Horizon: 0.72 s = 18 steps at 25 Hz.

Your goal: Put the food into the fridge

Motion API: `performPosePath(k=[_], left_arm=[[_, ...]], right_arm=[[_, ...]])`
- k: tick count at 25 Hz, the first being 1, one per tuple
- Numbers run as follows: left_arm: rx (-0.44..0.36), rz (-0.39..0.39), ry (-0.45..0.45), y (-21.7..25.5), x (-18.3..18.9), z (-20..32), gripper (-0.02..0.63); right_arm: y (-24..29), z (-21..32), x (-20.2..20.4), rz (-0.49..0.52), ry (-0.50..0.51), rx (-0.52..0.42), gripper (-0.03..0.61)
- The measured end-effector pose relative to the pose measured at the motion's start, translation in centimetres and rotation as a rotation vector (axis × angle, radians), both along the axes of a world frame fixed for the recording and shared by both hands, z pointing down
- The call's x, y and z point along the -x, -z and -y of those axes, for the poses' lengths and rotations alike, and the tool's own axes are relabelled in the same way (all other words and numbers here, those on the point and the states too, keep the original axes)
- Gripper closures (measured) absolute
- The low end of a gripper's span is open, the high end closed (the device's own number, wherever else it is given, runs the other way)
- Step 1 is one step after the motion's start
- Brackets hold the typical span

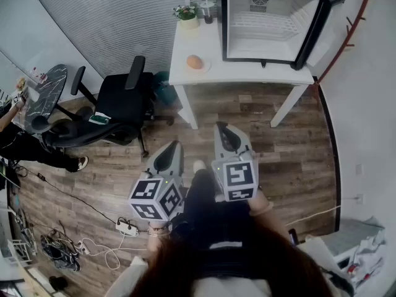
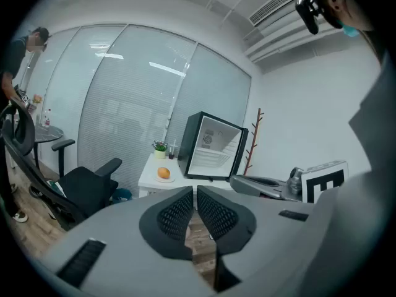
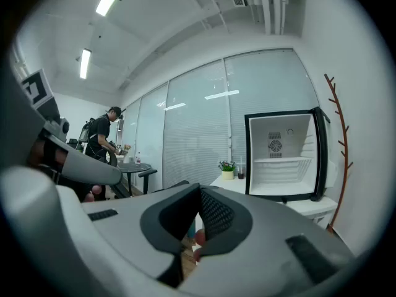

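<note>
My left gripper (image 2: 195, 193) and right gripper (image 3: 198, 195) are pale grey moulded shells. Each tapers forward into two black jaws lined with perforated, mesh-textured pads (image 2: 176, 214). A dark recessed slot (image 2: 83, 262) lies behind the jaws on either flank. At the rear of each shell is a left marker cube (image 1: 156, 200) or right marker cube (image 1: 238, 179), with black-and-white squares and a small green light. I wear dark trousers (image 1: 204, 203) and pale sleeves (image 1: 127, 277).

My head camera looks steeply down from above the person onto the left gripper (image 1: 173, 146), the right gripper (image 1: 221, 127) and the wood floor (image 1: 297, 153). Each gripper camera sits just behind its own jaws, facing roughly level. All three views share the distant white table (image 1: 247, 73) and mini fridge (image 1: 272, 8).
</note>
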State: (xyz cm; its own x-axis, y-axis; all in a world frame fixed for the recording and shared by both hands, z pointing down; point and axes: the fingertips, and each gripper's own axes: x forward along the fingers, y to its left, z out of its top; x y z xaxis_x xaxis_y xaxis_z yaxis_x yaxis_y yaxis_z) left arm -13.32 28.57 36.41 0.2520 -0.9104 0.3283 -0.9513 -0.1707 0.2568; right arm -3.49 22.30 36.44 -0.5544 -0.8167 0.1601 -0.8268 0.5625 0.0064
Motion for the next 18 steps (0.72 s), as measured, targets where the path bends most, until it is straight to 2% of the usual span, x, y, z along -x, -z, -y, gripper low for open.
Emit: performPosePath(k=[9, 18], left_arm=[[0.023, -0.011, -0.003, -0.5, 1.4, 1.8, 0.6], [0.074, -0.004, -0.02, -1.4, 2.8, 4.7, 0.6]], right_arm=[[-1.0, 1.5, 1.3, -0.006, -0.007, 0.03, 0.583], [-2.3, 4.5, 2.5, 0.031, -0.03, 0.095, 0.581]])
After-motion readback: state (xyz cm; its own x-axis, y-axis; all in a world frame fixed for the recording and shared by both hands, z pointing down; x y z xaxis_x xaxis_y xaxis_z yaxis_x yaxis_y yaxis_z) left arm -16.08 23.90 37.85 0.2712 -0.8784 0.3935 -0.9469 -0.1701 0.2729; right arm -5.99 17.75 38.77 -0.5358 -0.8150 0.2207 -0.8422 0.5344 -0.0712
